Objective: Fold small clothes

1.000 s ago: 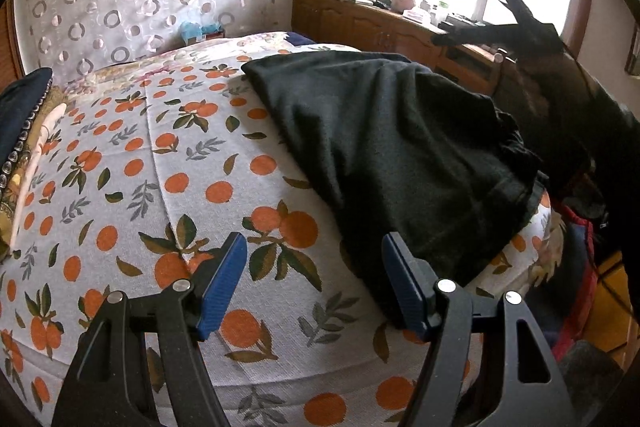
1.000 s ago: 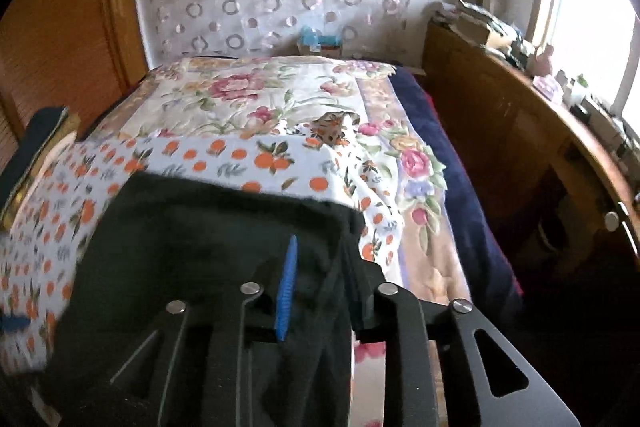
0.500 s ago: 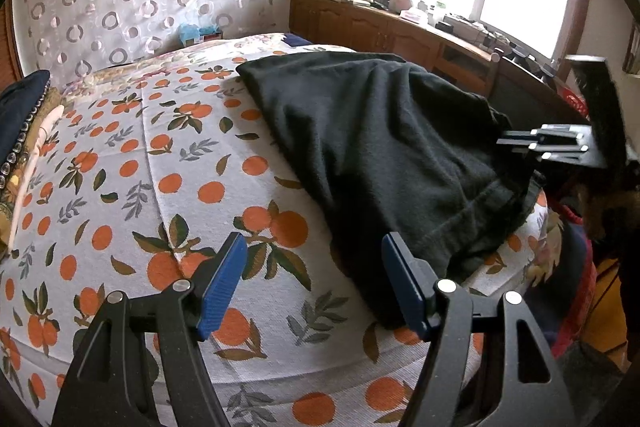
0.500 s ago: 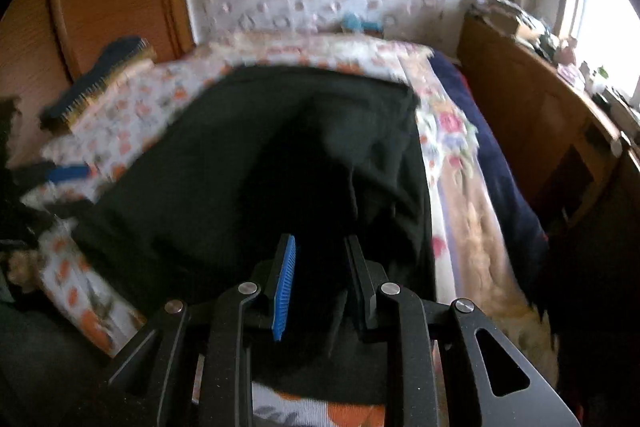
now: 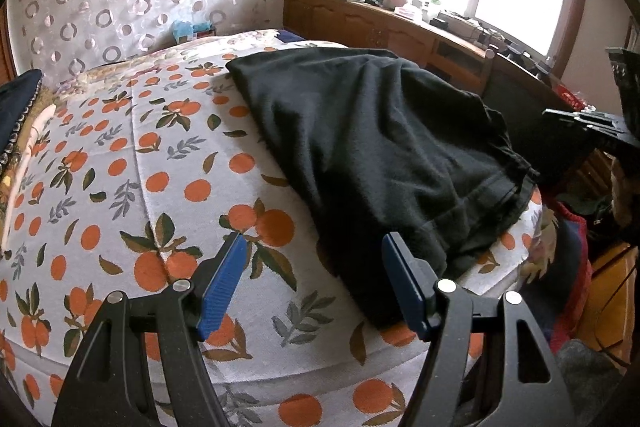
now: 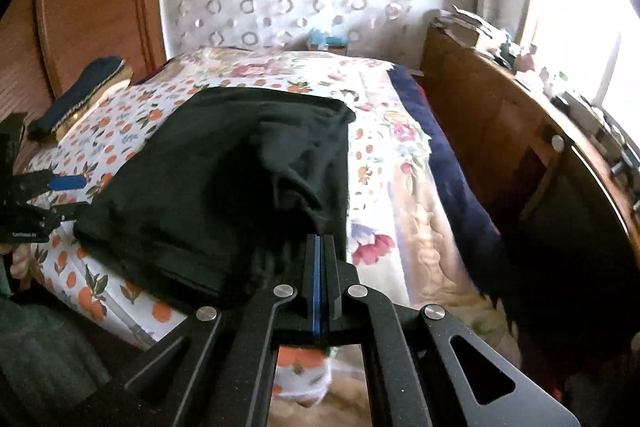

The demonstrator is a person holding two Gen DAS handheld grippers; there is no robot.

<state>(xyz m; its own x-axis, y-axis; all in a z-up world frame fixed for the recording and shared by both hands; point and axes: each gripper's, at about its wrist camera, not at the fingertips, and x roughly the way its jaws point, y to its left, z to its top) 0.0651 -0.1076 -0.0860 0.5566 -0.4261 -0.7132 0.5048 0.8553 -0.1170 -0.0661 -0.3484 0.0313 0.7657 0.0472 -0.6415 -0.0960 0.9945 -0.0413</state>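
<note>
A black garment (image 5: 384, 155) lies folded over on the orange-print bedspread (image 5: 120, 167); it also shows in the right wrist view (image 6: 224, 183). My left gripper (image 5: 312, 279) is open and empty, low over the bedspread just before the garment's near corner. My right gripper (image 6: 319, 247) has its jaws pressed together at the garment's near right edge; no cloth shows between them. The right gripper also appears at the right edge of the left wrist view (image 5: 592, 127), and the left gripper at the left edge of the right wrist view (image 6: 44, 195).
A dark blue folded item (image 6: 80, 91) lies near the wooden headboard (image 6: 92, 7). A wooden cabinet (image 6: 520, 155) with clutter runs along the window side. A floral quilt (image 6: 404, 187) covers the bed's right part. Dark clothes (image 5: 568, 227) sit beyond the bed's end.
My right gripper lowered the garment onto the bed, drew back off it and closed fully. The garment now lies flatter. My left gripper stayed open and barely moved.
</note>
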